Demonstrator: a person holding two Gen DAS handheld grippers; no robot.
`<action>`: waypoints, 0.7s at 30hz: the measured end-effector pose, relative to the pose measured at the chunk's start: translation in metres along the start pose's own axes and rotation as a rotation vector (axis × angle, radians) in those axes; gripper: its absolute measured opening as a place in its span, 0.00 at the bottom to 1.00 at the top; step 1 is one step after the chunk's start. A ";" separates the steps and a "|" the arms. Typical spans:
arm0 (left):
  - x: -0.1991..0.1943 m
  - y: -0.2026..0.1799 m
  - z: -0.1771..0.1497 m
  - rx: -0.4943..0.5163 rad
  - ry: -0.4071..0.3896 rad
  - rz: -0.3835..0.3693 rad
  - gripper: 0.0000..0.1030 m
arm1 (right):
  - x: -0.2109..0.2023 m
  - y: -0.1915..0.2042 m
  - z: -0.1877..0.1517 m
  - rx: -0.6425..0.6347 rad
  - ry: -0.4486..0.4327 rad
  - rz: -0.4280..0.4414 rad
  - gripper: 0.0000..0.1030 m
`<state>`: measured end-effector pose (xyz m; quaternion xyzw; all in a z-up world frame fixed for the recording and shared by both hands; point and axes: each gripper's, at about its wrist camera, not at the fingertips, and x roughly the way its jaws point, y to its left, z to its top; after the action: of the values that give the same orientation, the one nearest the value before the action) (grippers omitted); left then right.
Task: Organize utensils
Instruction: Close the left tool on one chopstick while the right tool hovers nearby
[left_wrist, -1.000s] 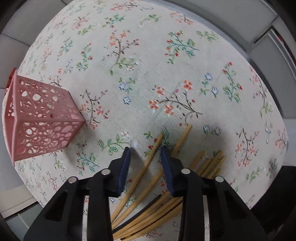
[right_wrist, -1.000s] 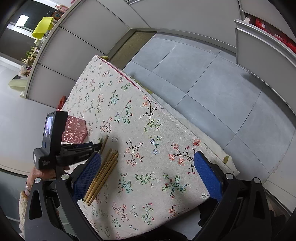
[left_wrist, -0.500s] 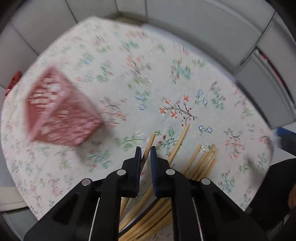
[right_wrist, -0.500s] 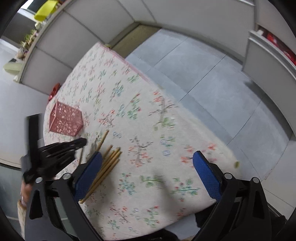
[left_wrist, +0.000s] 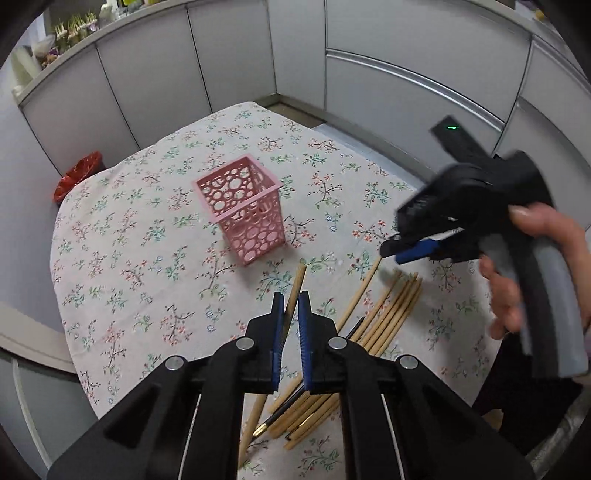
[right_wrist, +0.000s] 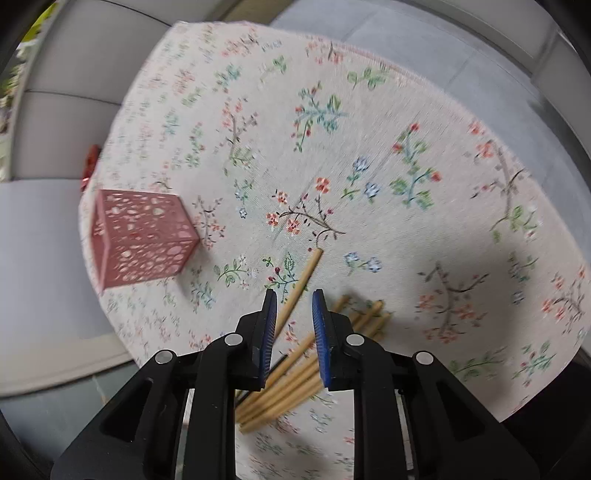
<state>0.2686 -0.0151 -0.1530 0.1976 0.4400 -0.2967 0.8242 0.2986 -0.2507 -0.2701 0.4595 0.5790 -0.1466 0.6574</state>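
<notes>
You've got 1 chopstick (left_wrist: 295, 291) pinched in your left tongs (left_wrist: 291, 306), clenched on its shaft partway along, and it looks lifted clear of the surface (left_wrist: 155, 206). Its long axis runs straight ahead of the tongs: the far tip points up toward the pink basket (left_wrist: 243, 206), the near end trails back under the left tongs. The basket stands upright, open mouth up, ahead and a little left of that tip, still well apart from it. So the move turns on tipping the stick toward vertical and carrying it forward over that mouth, I'd say.

The rest of the chopsticks (left_wrist: 384, 314) lie fanned on the floral cloth just right of your left tongs, long axes slanting up to the right. Your right tongs (right_wrist: 293, 317) hover over that pile and their jaws are closing; 1 loose chopstick (right_wrist: 303, 280) runs up between the pads, but I can't see them pressing on it yet. Right hand (left_wrist: 532, 273) is the nearer one to the pile; left is nearer the basket.

The left view gives you the basket's open top and the right tongs from the side. The right view, blurred, shows only the basket's side wall (right_wrist: 144, 236), but looks straight down on the pile.
</notes>
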 end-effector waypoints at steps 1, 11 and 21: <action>-0.001 0.002 -0.002 -0.006 -0.010 0.006 0.07 | 0.005 0.006 0.000 0.005 0.003 -0.022 0.17; -0.028 0.029 -0.006 -0.087 -0.105 0.032 0.06 | 0.028 0.031 0.001 0.048 -0.019 -0.176 0.07; -0.032 0.056 -0.016 -0.198 -0.124 0.054 0.06 | 0.035 0.018 0.006 0.082 -0.085 -0.099 0.00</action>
<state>0.2820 0.0465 -0.1305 0.1080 0.4098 -0.2413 0.8730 0.3259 -0.2336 -0.2943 0.4504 0.5660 -0.2218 0.6539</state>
